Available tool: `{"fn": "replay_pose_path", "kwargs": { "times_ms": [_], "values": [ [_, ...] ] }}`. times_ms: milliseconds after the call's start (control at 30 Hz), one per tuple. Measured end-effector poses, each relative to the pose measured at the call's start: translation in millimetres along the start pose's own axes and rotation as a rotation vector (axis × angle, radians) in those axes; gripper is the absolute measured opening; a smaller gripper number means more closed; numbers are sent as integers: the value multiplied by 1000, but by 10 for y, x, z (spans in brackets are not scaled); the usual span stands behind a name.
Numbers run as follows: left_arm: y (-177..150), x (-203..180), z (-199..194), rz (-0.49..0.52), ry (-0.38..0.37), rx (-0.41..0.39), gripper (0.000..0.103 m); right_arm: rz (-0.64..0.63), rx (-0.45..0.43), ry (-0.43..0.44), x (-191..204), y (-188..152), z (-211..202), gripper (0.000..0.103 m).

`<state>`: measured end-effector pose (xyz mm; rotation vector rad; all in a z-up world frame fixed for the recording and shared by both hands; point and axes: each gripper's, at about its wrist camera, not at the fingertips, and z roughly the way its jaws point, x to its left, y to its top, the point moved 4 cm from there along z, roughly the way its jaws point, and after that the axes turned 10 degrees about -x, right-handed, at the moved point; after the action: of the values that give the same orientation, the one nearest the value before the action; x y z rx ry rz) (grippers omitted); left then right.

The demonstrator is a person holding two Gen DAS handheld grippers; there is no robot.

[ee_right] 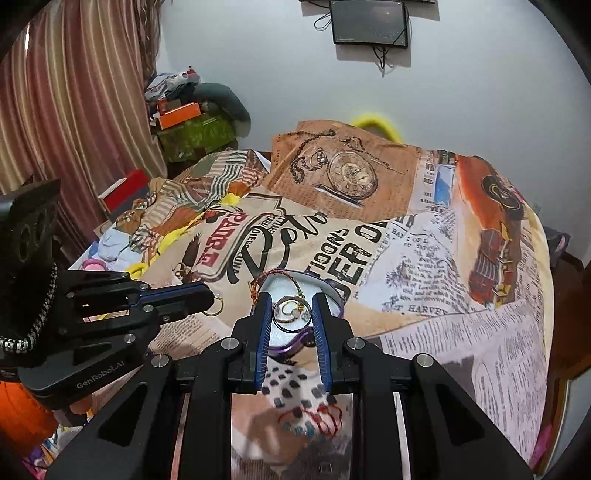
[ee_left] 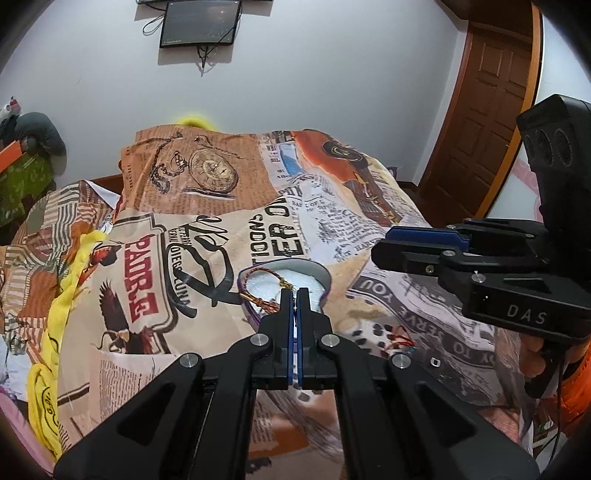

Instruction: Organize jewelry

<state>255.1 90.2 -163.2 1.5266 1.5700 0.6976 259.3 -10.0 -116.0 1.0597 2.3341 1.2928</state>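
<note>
- Two grippers hang over a bed with a newspaper-print blanket on it.
- A small purple box with a white inside sits on the blanket, near the middle. It lies open.
- Left gripper: its two blue-lined fingers are pressed almost together. In the right view a thin gold ring hangs at its tip, just left of the box, so it is pinching that ring.
- In the left view that same tip sits over the near part of the box. The ring is hard to see there, only a bit of gold between the fingers.
- Right gripper: its fingers are spread wide, one on each side of the near end of the box. Nothing is held between them.
- Inside the box, between those fingers, lie gold hoops in a little pile. One small clear stone shows beside them.
- A red and gold braided cord lies over the far left rim of the box. In the left view the cord curls around the white lining.
- A thin red thread lies on the blanket nearer to us, apart from the box.
- A tiny pale ring lies on the blanket to the right, near the thread.
- Far off, a dark screen hangs on the white wall, and a brown door stands at the right.
</note>
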Motion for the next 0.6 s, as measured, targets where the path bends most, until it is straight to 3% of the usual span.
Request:
{"fn": "replay_pose_path", "kwargs": {
  "times_ms": [300, 600],
  "values": [
    [-93, 205, 352, -23, 3, 53, 0, 28, 93, 34, -65, -64, 458, 20],
    [-74, 297, 588, -73, -52, 83, 0, 44, 198, 59, -153, -169, 825, 20]
  ]
}}
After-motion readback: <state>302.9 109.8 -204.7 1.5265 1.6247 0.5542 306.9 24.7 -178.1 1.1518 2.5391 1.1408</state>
